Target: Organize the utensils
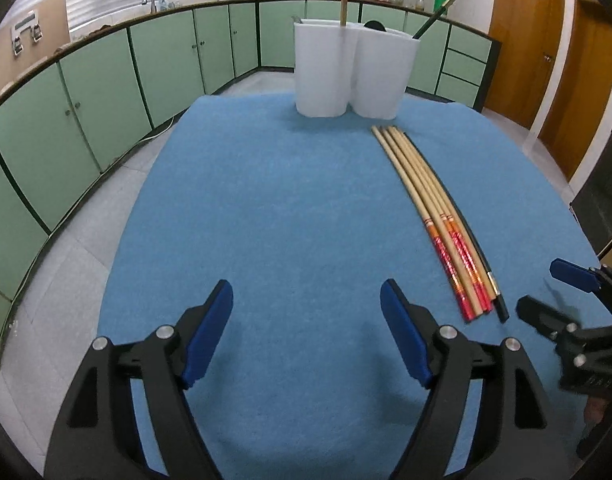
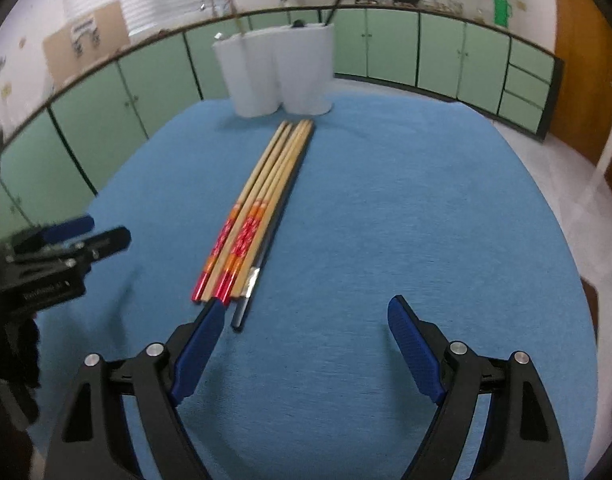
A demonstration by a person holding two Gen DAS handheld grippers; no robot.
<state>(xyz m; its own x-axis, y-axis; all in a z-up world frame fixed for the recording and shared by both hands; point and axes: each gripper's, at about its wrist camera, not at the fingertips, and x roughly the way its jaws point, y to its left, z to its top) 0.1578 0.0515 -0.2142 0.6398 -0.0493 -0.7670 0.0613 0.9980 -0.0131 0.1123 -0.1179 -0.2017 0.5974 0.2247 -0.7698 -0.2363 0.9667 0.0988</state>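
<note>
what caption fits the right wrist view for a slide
Right gripper, jaws open and empty, over a blue cloth near a row of chopsticks before a white holder.

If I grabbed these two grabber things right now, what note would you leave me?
Left gripper: open, empty, above bare blue cloth.
Right gripper: open, empty, its left finger by the near ends of the chopsticks.
Chopsticks: bundle lying flat on the cloth, tips towards the white holder.
Done: one red-topped and one dark chopstick already stand in the holder.
Left: move the bundle into the holder.
</note>
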